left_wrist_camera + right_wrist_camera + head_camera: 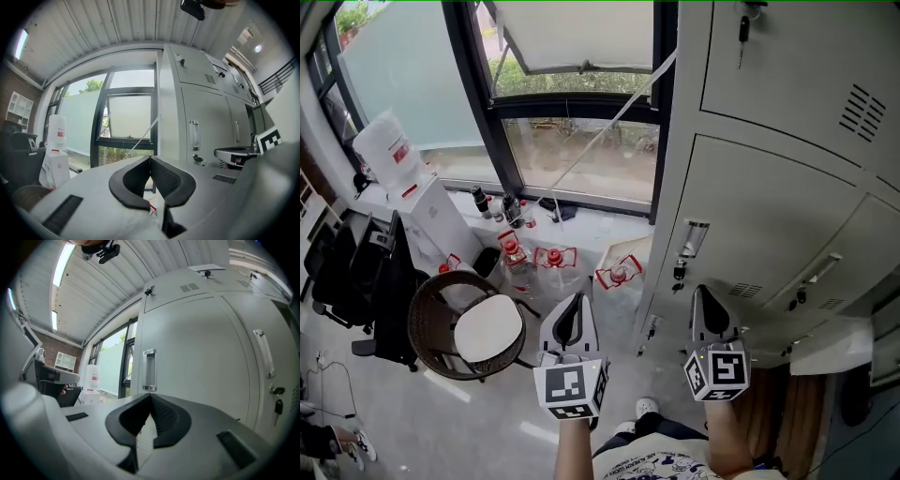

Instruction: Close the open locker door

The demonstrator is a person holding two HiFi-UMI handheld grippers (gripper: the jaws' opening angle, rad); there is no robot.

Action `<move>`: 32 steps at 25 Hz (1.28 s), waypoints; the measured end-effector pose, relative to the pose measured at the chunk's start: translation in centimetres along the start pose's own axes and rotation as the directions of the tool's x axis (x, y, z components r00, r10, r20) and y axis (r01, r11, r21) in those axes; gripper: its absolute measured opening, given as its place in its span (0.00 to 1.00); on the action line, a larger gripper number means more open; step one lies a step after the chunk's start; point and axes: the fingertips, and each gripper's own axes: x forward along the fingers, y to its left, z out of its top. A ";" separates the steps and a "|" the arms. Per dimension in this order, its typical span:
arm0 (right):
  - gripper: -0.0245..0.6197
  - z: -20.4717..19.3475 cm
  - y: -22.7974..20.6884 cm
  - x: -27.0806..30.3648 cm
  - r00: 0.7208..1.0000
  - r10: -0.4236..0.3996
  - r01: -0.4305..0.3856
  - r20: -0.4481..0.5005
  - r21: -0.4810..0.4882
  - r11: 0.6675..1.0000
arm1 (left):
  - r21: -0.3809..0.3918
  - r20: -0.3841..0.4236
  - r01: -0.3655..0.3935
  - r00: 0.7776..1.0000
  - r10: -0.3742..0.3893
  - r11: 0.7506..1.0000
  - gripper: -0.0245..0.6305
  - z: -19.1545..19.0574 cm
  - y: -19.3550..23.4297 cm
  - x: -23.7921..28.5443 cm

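Between the pads of the right gripper (150, 395) there is nothing. Its jaws are clenched tip to tip and it points level at a bank of grey lockers. Straight ahead of it, close but not touching, is the locker door (197, 357), which lies flush with the cabinet front. The door's upright handle (149, 371) shows just above the jaw tips in the right gripper view. To this gripper's right is a second door (243, 366) with its own handle (265, 355) and a key (277, 397) hanging in the lock; it is flush as well. Above both run upper doors with vent slots (190, 287). Lower and further to the right, a pale panel (830, 345) juts out from the locker front; whether it is a door standing open cannot be told.

On the right gripper's left, side by side with it, is the left gripper (150, 157). Its jaws are likewise pressed together on nothing, and it also points level. Ahead of it is the corner of the locker bank, and just left of that corner a dark-framed window (129, 115) with greenery behind the glass. Further to its left stands a water dispenser (427, 211) with a bottle on top. Below and to its left is a round wicker chair (427, 328) with a pale cushion, and red-capped bottles (553, 258) are scattered on the floor near the window.
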 end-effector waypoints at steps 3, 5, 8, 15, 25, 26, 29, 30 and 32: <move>0.03 1.0 -0.5 0.0 1.000 -0.014 0.014 0.018 0.002 1.000 | 0.004 0.016 0.009 1.000 -0.009 1.000 0.04 0.8 -0.3 0.1; 0.03 1.4 -0.7 -0.1 0.999 -0.021 0.021 0.024 0.000 1.000 | 0.005 0.020 0.015 1.000 -0.015 1.000 0.04 1.1 -0.4 0.2; 0.03 1.9 -1.0 -0.1 0.999 -0.028 0.028 0.029 -0.002 1.000 | 0.008 0.026 0.028 0.999 -0.028 1.000 0.04 1.4 -0.8 0.4; 0.03 2.2 -1.2 -0.1 0.999 -0.029 0.030 0.030 -0.007 1.000 | 0.006 0.031 0.039 0.999 -0.040 0.999 0.04 1.8 -1.4 0.5; 0.03 1.9 -1.7 -0.4 0.999 -0.038 0.038 0.021 -0.010 0.999 | 0.002 0.029 0.033 0.999 -0.033 0.999 0.04 1.6 -1.6 0.4; 0.03 1.9 -1.8 -0.5 0.999 -0.040 0.040 0.021 -0.009 0.999 | 0.002 0.028 0.033 0.999 -0.033 0.999 0.04 1.6 -1.6 0.4; 0.03 2.0 -2.0 -0.6 0.999 -0.043 0.043 0.023 -0.006 0.999 | 0.001 0.020 0.027 0.999 -0.027 1.000 0.04 1.2 -1.6 0.4; 0.03 2.0 -2.0 -0.7 0.999 -0.043 0.044 0.024 -0.006 0.999 | 0.000 0.022 0.027 0.999 -0.027 1.000 0.04 1.3 -1.7 0.4; 0.03 2.0 -2.0 -0.8 0.999 -0.044 0.044 0.025 -0.006 0.999 | -0.001 0.028 0.031 0.999 -0.031 1.000 0.04 1.5 -1.8 0.4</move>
